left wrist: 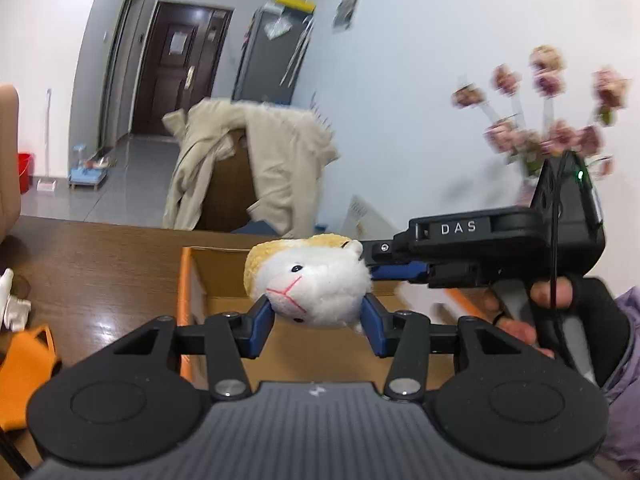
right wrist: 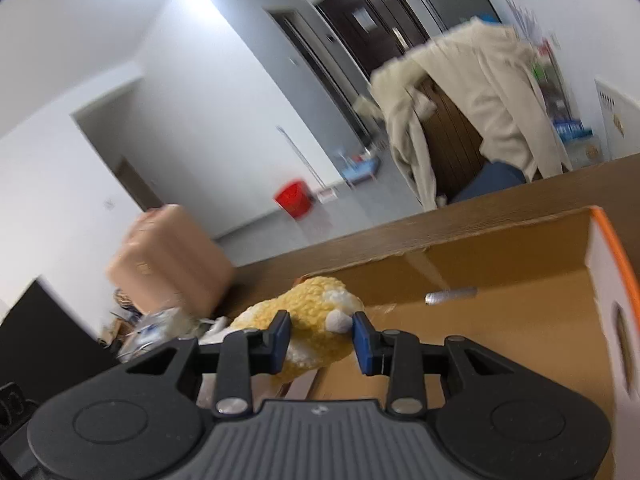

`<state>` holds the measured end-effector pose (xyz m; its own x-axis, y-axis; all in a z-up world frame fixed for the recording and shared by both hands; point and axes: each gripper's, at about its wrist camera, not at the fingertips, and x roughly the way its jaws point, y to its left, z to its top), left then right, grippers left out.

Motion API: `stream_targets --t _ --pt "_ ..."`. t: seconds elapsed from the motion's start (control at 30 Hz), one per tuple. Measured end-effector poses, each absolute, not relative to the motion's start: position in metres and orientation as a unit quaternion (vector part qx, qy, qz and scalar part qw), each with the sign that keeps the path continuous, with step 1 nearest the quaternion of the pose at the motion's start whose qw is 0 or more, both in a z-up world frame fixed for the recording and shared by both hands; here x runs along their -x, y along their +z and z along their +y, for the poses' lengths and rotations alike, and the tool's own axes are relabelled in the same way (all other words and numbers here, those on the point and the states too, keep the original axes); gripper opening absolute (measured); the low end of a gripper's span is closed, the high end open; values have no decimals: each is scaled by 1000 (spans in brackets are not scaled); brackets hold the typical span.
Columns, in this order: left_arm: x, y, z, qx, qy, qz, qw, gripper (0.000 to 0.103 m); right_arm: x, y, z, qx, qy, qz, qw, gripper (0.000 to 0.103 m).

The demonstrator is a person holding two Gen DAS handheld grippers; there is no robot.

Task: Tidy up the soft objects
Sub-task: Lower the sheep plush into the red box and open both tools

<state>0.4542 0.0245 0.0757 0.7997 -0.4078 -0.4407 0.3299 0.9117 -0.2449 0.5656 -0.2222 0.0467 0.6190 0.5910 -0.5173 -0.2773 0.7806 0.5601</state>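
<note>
A plush hamster (left wrist: 316, 280), white in the face and yellow on the back, hangs over an open cardboard box with an orange rim (left wrist: 184, 280). My left gripper (left wrist: 316, 316) is shut on it, its blue pads pressing the plush's lower sides. My right gripper (left wrist: 370, 262) reaches in from the right and touches the plush's upper right side. In the right wrist view the plush's yellow back (right wrist: 308, 308) sits squeezed between the blue pads of the right gripper (right wrist: 320, 336), above the box (right wrist: 612, 236).
The box stands on a brown wooden table (left wrist: 100, 264). An orange cloth item (left wrist: 24, 360) and a white item (left wrist: 12, 300) lie at the left. Pink flowers (left wrist: 548, 120) stand at the right. Behind the table a chair carries a beige coat (left wrist: 260, 160). A small silver cylinder (right wrist: 452, 295) lies in the box.
</note>
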Motion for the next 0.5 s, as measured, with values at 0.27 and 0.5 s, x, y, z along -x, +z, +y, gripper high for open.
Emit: stream_targets --t 0.27,0.5 --pt "-518 36 15 -22 -142 327 934 50 -633 -6 -172 -152 172 422 877 33" --pt "-492 41 36 16 -139 310 940 50 -613 5 -157 -76 175 404 895 39"
